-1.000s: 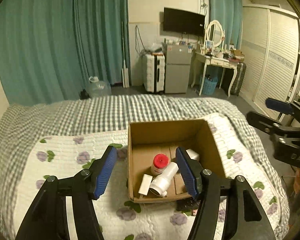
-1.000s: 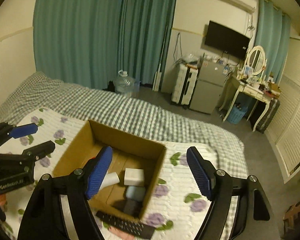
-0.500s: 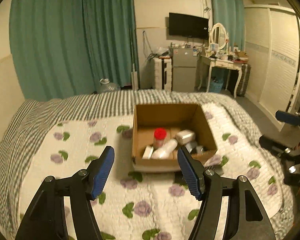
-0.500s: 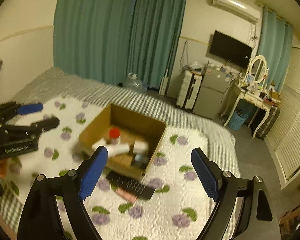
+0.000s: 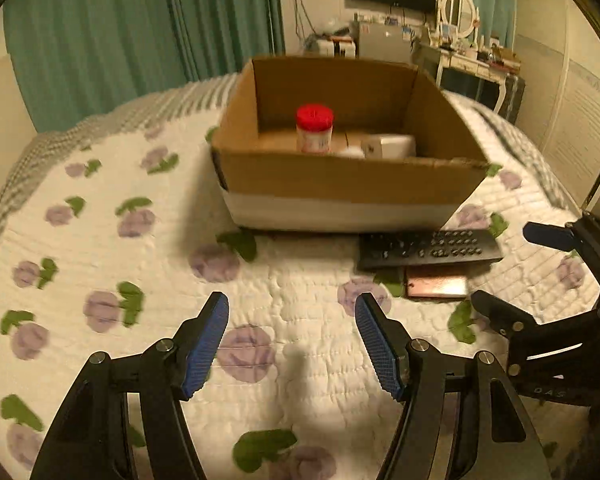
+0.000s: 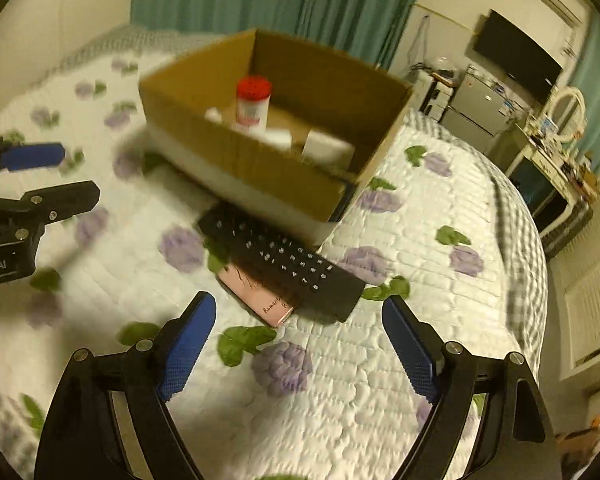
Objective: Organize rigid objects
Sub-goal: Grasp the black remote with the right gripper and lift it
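Hovering low above the flowered quilt, the left gripper has its blue fingers spread wide and nothing is between them. The right gripper is also wide open and empty; in the left wrist view it appears at the right edge of the frame.

A cardboard box stands in the upper middle of the left wrist view, open at the top. Inside it a jar with a red lid stands upright, and beside it, to the right, is a white box.

Just in front of the box lies a black remote control, in the middle of the right wrist view. Its far end touches the box wall. Under its near side a flat pink box is partly covered; it has some lettering which I cannot read fully. Both things lie on the quilt between the box and the right gripper.
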Demonstrator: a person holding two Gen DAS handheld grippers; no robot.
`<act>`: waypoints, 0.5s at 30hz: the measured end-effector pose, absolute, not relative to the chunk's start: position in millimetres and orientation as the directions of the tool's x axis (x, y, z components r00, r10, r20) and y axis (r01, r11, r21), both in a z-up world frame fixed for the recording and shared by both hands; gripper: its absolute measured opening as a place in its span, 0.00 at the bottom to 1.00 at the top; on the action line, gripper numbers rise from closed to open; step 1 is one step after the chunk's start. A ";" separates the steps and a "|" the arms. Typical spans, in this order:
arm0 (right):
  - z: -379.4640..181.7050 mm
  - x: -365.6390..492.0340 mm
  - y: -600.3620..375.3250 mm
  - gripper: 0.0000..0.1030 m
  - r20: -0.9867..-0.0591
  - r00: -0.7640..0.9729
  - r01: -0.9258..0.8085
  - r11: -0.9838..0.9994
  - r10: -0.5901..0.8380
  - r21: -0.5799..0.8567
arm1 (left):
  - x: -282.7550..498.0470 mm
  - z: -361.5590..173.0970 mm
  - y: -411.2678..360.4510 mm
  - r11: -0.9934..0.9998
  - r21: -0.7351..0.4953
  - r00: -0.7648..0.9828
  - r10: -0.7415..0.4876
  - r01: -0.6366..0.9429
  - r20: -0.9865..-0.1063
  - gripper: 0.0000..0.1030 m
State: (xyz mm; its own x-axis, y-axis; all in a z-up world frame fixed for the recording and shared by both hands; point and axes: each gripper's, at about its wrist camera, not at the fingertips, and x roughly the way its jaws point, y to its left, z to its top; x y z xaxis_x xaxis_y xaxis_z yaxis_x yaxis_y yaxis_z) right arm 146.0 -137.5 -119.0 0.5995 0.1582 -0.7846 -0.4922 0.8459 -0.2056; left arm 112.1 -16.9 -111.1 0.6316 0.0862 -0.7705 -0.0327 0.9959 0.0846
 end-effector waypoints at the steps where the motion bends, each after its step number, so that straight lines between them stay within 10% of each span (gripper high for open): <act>1: -122.8 149.6 -135.5 0.79 -0.787 0.596 -0.497 0.842 0.156 -0.209 | 114.6 -115.6 -14.8 0.996 0.079 0.627 0.083 -0.035 -0.775 0.67; 15: -168.0 189.7 -90.4 0.64 -0.772 0.630 -0.534 0.769 0.084 -0.352 | 141.1 -155.5 9.6 0.996 -0.018 0.565 0.035 -0.088 -0.824 0.67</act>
State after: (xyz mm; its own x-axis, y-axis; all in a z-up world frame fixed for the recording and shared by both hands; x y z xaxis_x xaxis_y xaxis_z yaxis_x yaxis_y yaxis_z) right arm 189.7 -90.4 -168.0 0.6300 0.0837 -0.7721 -0.5340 0.7685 -0.3524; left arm 141.1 9.6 -155.5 0.5652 0.0348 -0.8242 -0.0882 0.9959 -0.0184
